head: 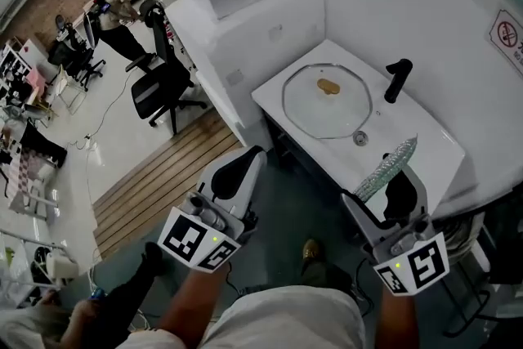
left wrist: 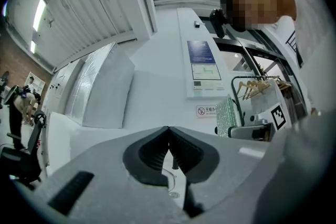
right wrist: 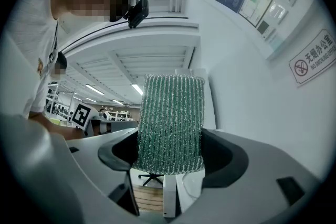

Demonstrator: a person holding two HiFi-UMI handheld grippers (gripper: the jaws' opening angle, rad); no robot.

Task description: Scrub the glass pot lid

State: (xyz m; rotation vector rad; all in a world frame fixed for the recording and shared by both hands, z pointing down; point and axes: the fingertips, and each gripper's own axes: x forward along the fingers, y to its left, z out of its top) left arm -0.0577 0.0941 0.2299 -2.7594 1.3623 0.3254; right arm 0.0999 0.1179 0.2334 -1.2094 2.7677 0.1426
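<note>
Where the white sink (head: 429, 145) stands against the far right wall, the glass pot lid (head: 315, 117) lies flat in its basin, with a brownish patch near its middle. A black tap (head: 398, 79) rises at the lid's far right, just beside its rim. The drain (head: 359, 138) shows at the lid's near right edge. Nearer, the right gripper (head: 398, 190) is clamped on a green, glittery scrubbing cloth (right wrist: 170, 123), which stands up between its jaws. In the head view the cloth's tip overlaps the sink's near edge, short of the lid. The left gripper (left wrist: 168, 132) hangs to the left, off the sink, its jaws pressed together with nothing between them. Further left, a black office chair (head: 162, 90) stands by a strip of wooden slats (head: 155, 184).
</note>
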